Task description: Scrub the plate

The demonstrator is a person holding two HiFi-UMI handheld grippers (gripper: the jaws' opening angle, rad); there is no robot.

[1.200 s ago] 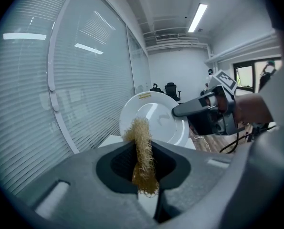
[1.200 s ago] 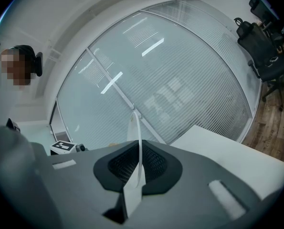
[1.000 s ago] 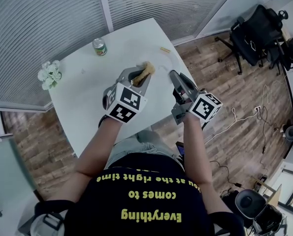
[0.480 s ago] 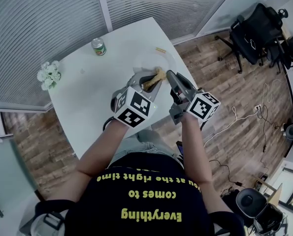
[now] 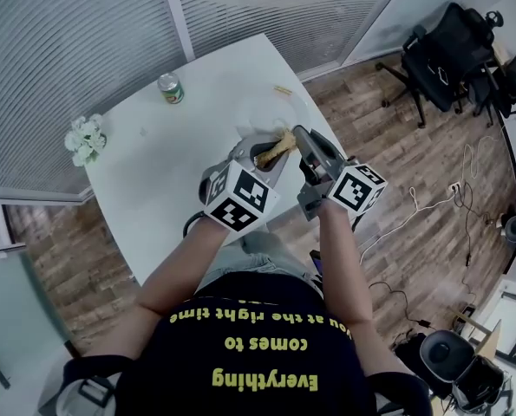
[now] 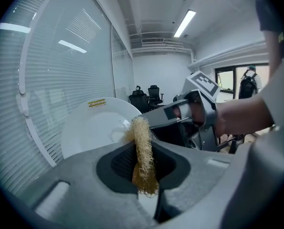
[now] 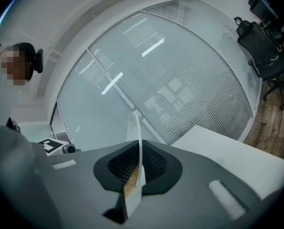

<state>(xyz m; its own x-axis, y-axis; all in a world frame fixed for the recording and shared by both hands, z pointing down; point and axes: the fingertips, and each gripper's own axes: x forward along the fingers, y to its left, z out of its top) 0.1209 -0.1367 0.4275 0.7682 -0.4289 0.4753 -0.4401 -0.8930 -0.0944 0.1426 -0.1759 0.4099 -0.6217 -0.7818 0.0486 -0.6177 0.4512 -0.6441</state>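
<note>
Clamped nearly together, the jaws of the left gripper pinch a tan, fibrous scrubber, which stands upright between the pads with its frayed end poking out past the fingertips. The right gripper has its jaws closed tight on the rim of the white plate, held on edge so that it shows as a thin white blade rising from between the pads. From the left gripper view, the plate's round face stands just ahead of the jaws and to their left, and the scrubber's tip overlaps its right edge; whether fibres actually press on it cannot be told. Compared with a second ago, the left gripper has swung across toward the right gripper, bringing the scrubber from well to the side to just beside the right jaws, while the right gripper and plate have kept their place above the white table.
</note>
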